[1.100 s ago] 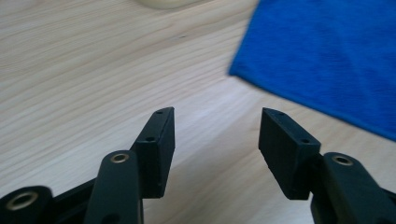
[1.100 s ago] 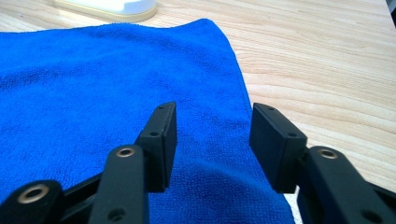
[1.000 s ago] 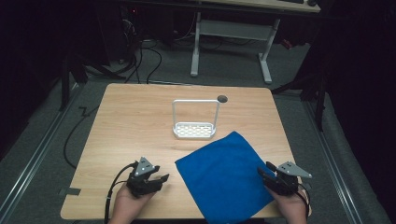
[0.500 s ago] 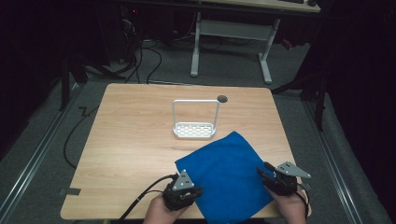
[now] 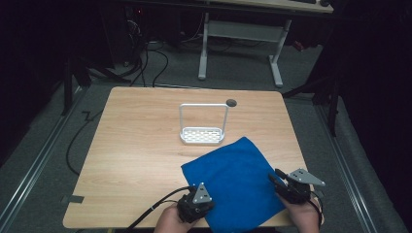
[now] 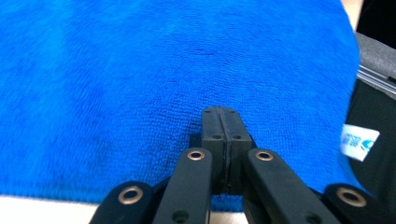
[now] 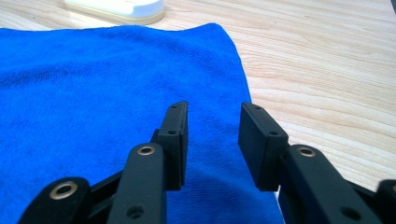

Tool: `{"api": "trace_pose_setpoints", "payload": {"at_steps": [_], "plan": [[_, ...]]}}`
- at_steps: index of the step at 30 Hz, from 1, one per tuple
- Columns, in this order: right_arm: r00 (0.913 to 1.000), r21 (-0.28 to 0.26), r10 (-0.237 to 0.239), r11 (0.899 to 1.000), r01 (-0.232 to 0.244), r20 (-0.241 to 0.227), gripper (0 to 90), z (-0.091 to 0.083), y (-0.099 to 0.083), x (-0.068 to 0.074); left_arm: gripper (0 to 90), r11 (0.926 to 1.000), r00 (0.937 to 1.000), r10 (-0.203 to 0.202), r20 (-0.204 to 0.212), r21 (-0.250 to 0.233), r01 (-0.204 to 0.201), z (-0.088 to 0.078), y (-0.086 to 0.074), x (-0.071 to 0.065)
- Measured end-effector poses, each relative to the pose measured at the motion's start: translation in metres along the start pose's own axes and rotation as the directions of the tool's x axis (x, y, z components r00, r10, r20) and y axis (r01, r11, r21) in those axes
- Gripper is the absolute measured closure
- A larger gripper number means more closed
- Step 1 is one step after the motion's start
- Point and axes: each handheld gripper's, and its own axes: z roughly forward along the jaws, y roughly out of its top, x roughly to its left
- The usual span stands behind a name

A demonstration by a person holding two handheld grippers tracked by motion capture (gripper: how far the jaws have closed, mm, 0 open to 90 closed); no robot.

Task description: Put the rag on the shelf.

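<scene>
My left claw [image 5: 198, 208] has slid right along the counter's [image 5: 141, 145] near edge onto the blue cloth's [image 5: 233, 179] near-left corner, jaws pressed together. My right claw [image 5: 281, 180], spread, straddles the cloth's right edge; both corners lie directly ahead.

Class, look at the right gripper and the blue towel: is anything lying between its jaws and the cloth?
Nothing visible does. The right gripper hangs open directly above the blue towel near its right edge, with bare cloth beneath the jaws. The white rack stands farther back on the table, off the towel.
</scene>
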Motion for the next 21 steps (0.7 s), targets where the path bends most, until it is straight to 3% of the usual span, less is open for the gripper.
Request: {"api": "trace_pose_setpoints", "payload": {"at_steps": [4, 8, 11, 16, 17, 21], "plan": [[1.0, -0.001, -0.005, 1.0, 0.005, -0.006, 64.9, 0.0, 0.0, 0.001, 90.0, 0.9998, 0.9997, -0.022, -0.01, 0.001, 0.022, -0.007, -0.005, 0.009], [0.9994, 0.007, -0.02, 1.0, 0.02, -0.028, 74.4, 0.002, 0.001, 0.005, 90.0, 0.9988, 0.9984, -0.049, -0.027, -0.002, 0.049, -0.016, -0.012, 0.018], [0.9979, 0.049, -0.042, 0.998, 0.045, -0.049, 90.0, 0.009, 0.003, 0.012, 90.0, 0.9978, 0.997, -0.066, -0.039, -0.002, 0.066, -0.021, -0.016, 0.024], [0.9958, 0.107, -0.066, 0.992, 0.073, -0.063, 90.0, 0.02, 0.003, 0.018, 90.0, 0.9974, 0.9956, -0.072, -0.06, 0.005, 0.072, -0.026, -0.02, 0.03], [0.9946, 0.142, -0.08, 0.986, 0.089, -0.067, 90.0, 0.026, 0.001, 0.021, 90.0, 0.9966, 0.9945, -0.082, -0.066, 0.003, 0.082, -0.029, -0.021, 0.033], [0.9915, 0.183, -0.093, 0.977, 0.108, -0.092, 90.0, 0.03, -0.002, 0.028, 90.0, 0.995, 0.9918, -0.1, -0.08, -0.001, 0.1, -0.034, -0.025, 0.04]]}}
